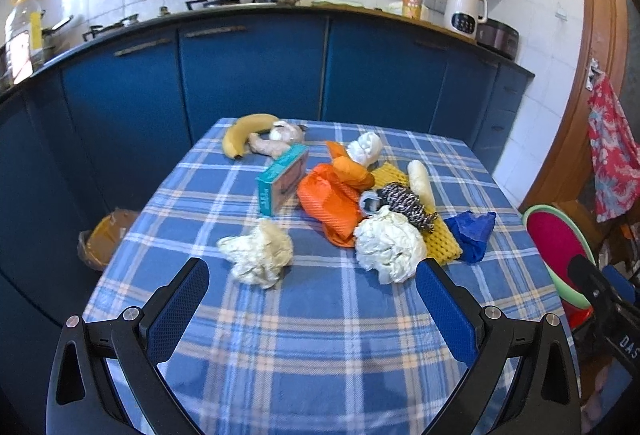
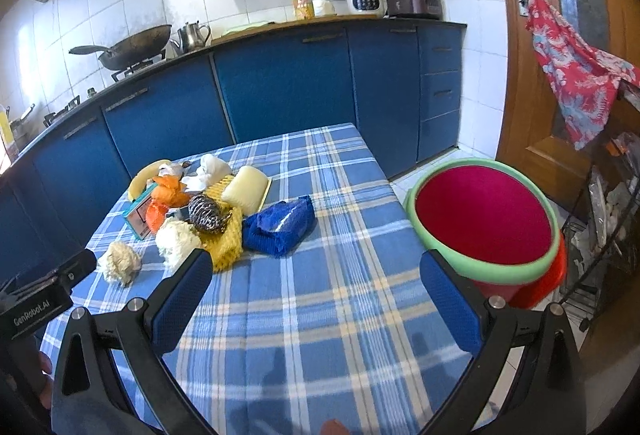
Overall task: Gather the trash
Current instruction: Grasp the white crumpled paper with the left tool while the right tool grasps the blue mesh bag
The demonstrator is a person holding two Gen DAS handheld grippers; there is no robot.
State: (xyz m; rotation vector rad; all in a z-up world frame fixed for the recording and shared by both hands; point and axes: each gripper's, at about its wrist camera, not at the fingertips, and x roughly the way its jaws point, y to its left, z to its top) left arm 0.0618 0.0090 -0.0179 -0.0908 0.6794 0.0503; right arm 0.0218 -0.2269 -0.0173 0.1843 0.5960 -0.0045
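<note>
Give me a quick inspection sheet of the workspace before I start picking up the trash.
Surface: table under a blue plaid cloth, near half bare.
Job's things: two crumpled white paper wads, orange plastic bag, crumpled blue wrapper, yellow foam net, all loose mid-table.
Clutter: banana, ginger, teal box, black-and-white cord bundle.
Grippers: left tool open, empty, before the wads; right tool open, empty.
Cables: nothing seen.
Surroundings: red basin with green rim off the table's right edge; lined bin on the floor at left; blue cabinets behind.
</note>
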